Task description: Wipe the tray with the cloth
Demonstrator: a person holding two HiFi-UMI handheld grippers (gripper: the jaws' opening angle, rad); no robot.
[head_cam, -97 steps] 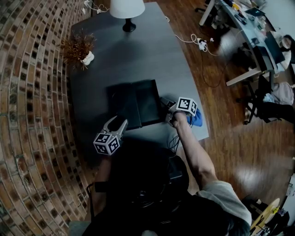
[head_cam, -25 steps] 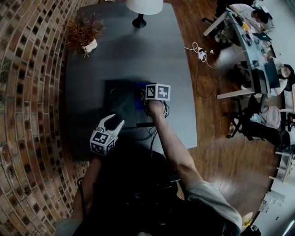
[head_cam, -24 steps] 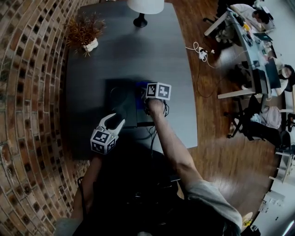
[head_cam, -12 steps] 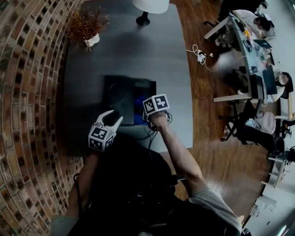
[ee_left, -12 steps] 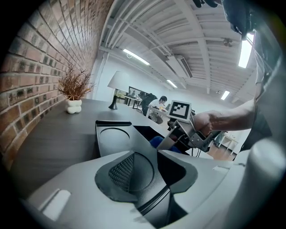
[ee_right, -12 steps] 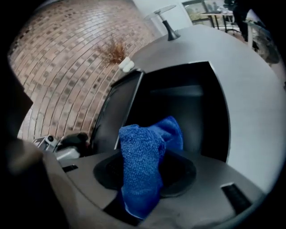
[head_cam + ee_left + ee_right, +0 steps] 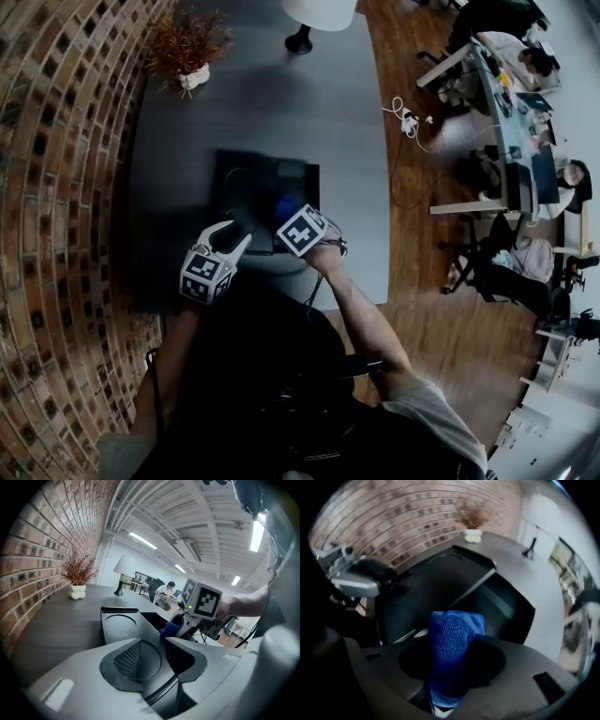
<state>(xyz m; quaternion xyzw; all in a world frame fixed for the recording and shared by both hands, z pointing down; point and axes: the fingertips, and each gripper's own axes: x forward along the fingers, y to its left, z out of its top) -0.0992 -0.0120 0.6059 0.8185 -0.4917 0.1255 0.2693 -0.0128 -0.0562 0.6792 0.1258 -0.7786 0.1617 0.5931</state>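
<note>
A black tray [image 7: 246, 186] with a round recess lies on the dark table. My right gripper [image 7: 289, 216] points steeply down over the tray's near right part, shut on a blue cloth [image 7: 285, 206]. In the right gripper view the cloth [image 7: 454, 630] hangs bunched between the jaws of this gripper [image 7: 450, 656], just above the tray [image 7: 440, 578]. My left gripper [image 7: 232, 240] is shut, its tips at the tray's near left edge; nothing shows between them. The left gripper view shows its closed jaws [image 7: 161, 638], the tray [image 7: 119, 620], the cloth [image 7: 169, 629] and the right gripper [image 7: 187, 620].
A potted dry plant [image 7: 190, 77] stands at the table's far left by the brick wall. A lamp base [image 7: 302, 39] sits at the far edge. Cables [image 7: 408, 117] lie on the wooden floor to the right, with office desks and seated people beyond.
My right gripper has carried the cloth across the tray toward its near edge and rolled about its own axis. The left gripper has stayed in place.
</note>
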